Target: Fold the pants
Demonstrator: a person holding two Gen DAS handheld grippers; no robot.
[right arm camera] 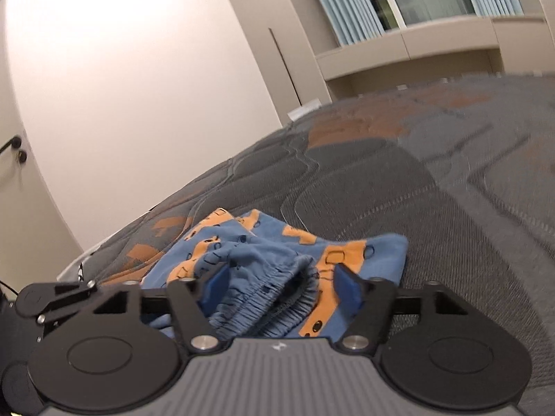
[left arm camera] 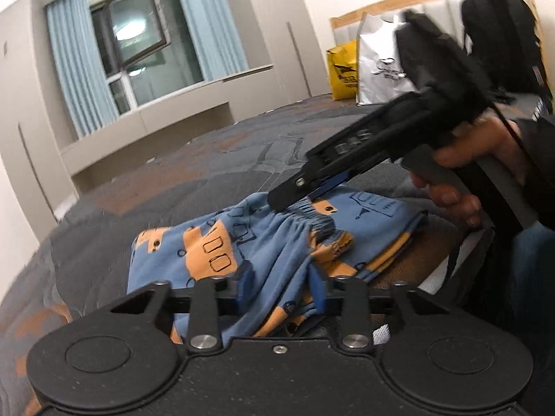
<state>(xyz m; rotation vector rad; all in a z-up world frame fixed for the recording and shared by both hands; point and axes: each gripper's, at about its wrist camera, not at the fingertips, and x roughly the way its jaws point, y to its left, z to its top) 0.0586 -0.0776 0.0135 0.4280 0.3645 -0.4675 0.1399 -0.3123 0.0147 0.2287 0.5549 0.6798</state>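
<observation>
Blue pants with an orange print lie bunched and partly folded on a grey and orange bedspread. My left gripper is open, its blue pads either side of a fold of the cloth. In the left wrist view my right gripper reaches down onto the elastic waistband. In the right wrist view the right gripper is open, with the gathered waistband between its pads. The pants spread beyond it.
A yellow bag and a white bag stand at the far side of the bed by a headboard. A window with blue curtains is on the far wall. The person's hand holds the right gripper's handle.
</observation>
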